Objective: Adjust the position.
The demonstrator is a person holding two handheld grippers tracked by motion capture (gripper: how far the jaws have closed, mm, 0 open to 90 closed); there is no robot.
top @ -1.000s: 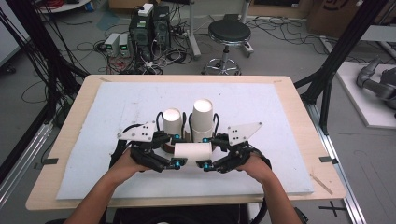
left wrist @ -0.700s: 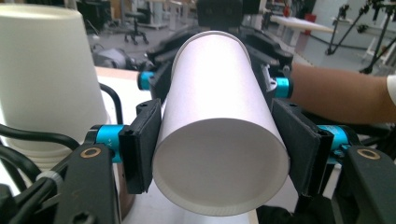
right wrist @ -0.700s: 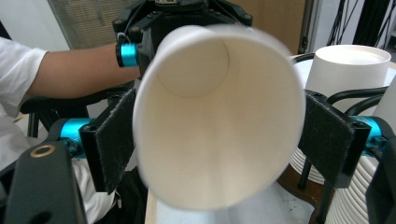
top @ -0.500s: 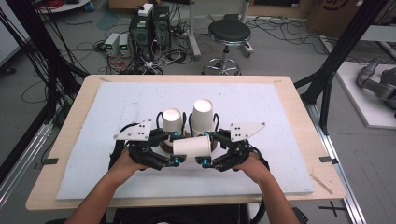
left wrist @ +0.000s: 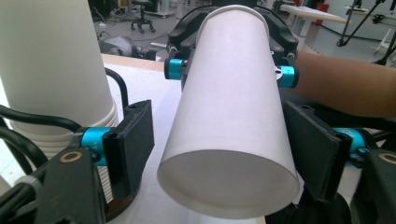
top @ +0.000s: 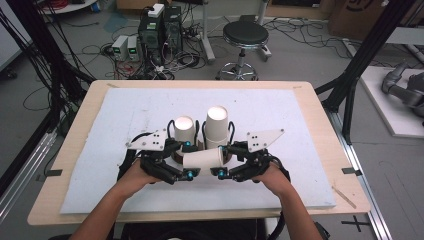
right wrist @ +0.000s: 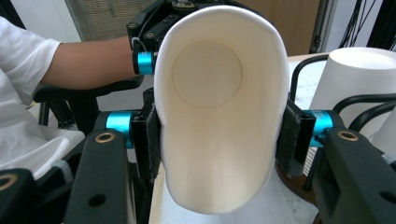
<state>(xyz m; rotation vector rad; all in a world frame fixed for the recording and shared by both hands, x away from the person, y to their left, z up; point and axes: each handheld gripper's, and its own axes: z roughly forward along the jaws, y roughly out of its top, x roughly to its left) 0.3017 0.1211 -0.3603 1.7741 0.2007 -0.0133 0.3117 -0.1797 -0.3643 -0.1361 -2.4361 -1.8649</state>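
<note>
A white paper cup [top: 202, 160] lies on its side in the air between the two grippers, just above the white foam mat [top: 100, 150] that covers the wooden table [top: 75, 105]. Its open mouth faces the right gripper [top: 220, 173] and its closed base faces the left gripper [top: 188, 174].

In the right gripper view, the cup's rim is squeezed into a tall oval between the two black pads [right wrist: 150, 140], which press on both of its sides; these jaws have just been closing, and they pinch the cup. The round bottom disc shows deep inside, and no print or logo can be read on the inner wall.

In the left gripper view, the cup's base end sits between the left gripper's own jaws. The far pad lies against the cup's wall, while a clear gap shows between the near pad [left wrist: 133, 140] and the cup. These jaws have just been opening and now stand spread around the cup without clamping it.

Two stacks of white paper cups stand upside down on the mat just behind the grippers: a shorter stack [top: 184, 129] and a taller stack [top: 216, 126], each in a black wire holder. Their walls are plain, with no readable writing.

On the floor beyond the table stand a black round stool [top: 245, 35] and computer cases [top: 160, 30], their labels too small to read.
</note>
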